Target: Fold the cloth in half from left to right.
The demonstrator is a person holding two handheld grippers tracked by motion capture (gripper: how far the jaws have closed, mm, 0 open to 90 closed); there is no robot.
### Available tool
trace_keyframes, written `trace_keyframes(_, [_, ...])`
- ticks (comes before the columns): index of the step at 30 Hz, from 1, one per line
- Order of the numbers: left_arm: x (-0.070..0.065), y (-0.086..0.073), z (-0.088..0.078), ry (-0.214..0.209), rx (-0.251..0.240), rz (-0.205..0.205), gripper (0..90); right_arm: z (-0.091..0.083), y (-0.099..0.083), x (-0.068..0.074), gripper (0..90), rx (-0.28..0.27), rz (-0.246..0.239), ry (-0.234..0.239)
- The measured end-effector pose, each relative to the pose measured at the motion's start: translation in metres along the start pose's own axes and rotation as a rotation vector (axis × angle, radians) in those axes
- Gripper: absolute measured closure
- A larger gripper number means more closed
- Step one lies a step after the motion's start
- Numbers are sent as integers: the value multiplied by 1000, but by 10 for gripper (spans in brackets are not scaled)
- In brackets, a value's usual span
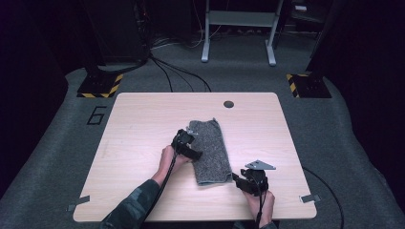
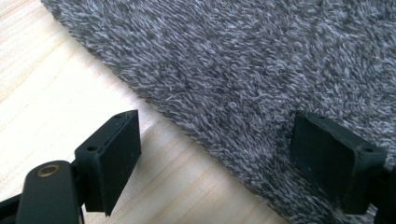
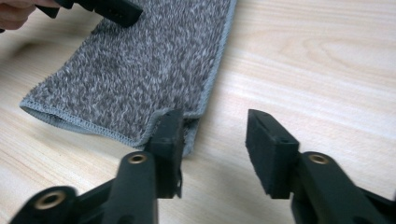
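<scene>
Grey towel [image 1: 210, 150], folded into a long strip, lies mid-table [image 1: 143, 119], running near to far. We've got our left gripper [image 2: 215, 154] down at its left long edge, jaws spread wide, one over bare wood and one over the pile, nothing pinched. Our right gripper [image 3: 212, 140] sits at the near right corner, jaws parted, one jaw right at the hem, the corner not squeezed. For a clean next fold, we'd judge both jaws should straddle the hem fully before closing, catching every layer. No containers on this table, so nothing to fill.
</scene>
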State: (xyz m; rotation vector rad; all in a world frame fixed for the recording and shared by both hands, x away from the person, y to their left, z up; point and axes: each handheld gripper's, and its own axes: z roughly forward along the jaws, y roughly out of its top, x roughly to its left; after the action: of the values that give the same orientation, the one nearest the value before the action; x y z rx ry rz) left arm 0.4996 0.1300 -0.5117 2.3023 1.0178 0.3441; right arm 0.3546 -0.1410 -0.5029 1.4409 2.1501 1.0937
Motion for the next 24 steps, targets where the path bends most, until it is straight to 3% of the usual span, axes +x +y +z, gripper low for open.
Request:
trace_keyframes(7, [-2,2,-7,-3,-26,-7,161,13,26,-2,366,7,-49,50])
trace_keyframes(10, [-8,1,-12,-18,-30,1,156,23,34,0,299,41,-60,60])
trace_keyframes(12, [-14,-1,-12,-23,-22,20,156,30,36,1,280,70,-82,43])
trace_keyframes(15, [-16,-5,-10,-5,5,53,156,36,33,-3,271,100,-93,20])
trace_keyframes(19, [-11,-6,-7,-15,9,32,154,36,22,0,269,128,-106,-8])
trace_keyframes(24, [-7,-7,-6,-18,16,50,151,30,12,8,270,132,-135,-27])
